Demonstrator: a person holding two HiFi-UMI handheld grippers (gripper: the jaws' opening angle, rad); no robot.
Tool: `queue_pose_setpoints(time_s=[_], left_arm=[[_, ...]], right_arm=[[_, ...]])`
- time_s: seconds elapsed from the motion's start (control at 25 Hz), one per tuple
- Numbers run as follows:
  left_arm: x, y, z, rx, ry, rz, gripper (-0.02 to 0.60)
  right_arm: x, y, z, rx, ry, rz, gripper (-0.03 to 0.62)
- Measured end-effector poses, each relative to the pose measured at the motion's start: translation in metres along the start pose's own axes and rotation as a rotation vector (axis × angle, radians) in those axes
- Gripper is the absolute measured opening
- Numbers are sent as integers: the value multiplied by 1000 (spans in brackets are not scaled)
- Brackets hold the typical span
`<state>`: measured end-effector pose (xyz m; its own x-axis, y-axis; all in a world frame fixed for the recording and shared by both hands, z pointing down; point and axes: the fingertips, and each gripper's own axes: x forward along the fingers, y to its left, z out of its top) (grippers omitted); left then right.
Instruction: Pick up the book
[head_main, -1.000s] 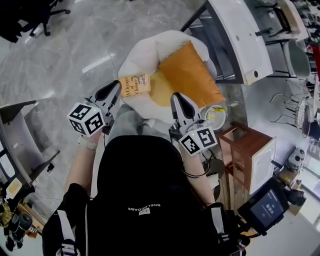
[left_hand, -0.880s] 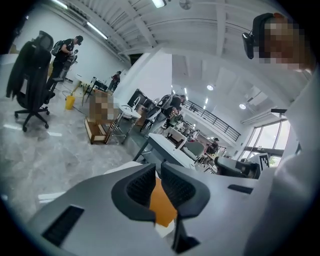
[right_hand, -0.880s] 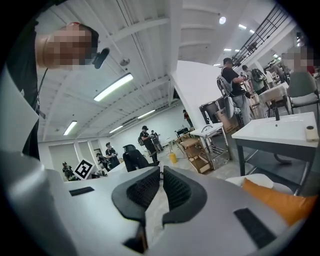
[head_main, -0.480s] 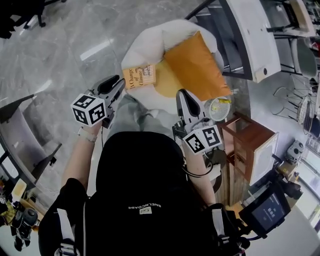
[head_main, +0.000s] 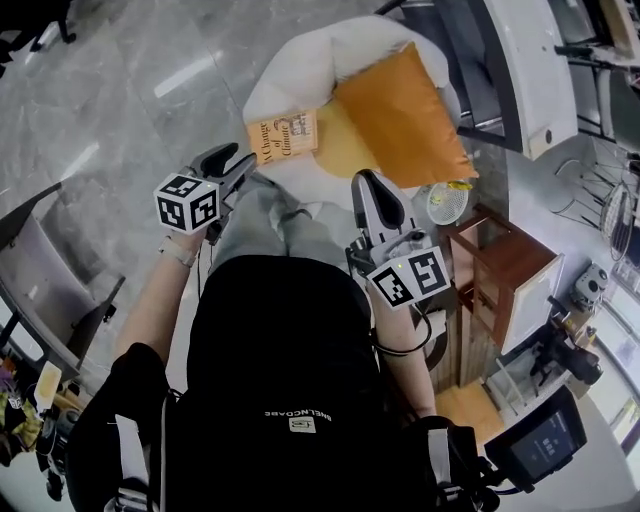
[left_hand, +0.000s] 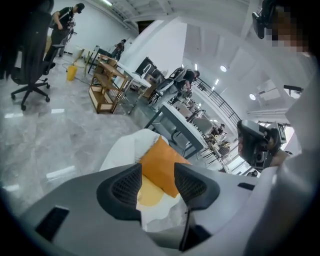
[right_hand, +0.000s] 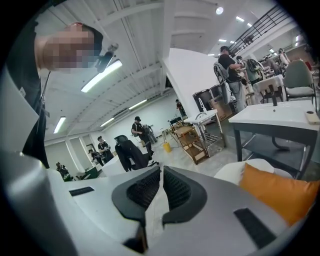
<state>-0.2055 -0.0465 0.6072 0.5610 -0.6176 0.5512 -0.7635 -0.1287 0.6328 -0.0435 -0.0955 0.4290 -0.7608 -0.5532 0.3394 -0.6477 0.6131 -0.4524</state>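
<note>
Jaws of left gripper (left_hand: 156, 185) parted, just been opening, nothing between; right gripper (right_hand: 161, 187) jaws down to a thin slit, empty. Book (head_main: 287, 136) flat on white armchair (head_main: 280, 75) seat, just beside orange cushion (head_main: 400, 115), ahead of left jaws, untouched. Looks like reach phase, pre-grasp. Next probably: bring left jaws to book's near edge, straddle its thickness, then close.

An orange cushion (head_main: 400, 115) leans in a white armchair (head_main: 285, 80) on the grey marble floor (head_main: 120, 110). A wooden side table (head_main: 505, 290) stands beside the chair, with a small fan (head_main: 447, 203) between them.
</note>
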Motion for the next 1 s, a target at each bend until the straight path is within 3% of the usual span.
queue_pose_setpoints(time_s=[0.72,1.0], left_arm=[[84,125,-62,-103,143,24,244],[128,173,-94,-95,223,42,255]], right_arm=[[49,-10,-49,55,86,-40,40],[68,-29,-74,79,111,-64,40]])
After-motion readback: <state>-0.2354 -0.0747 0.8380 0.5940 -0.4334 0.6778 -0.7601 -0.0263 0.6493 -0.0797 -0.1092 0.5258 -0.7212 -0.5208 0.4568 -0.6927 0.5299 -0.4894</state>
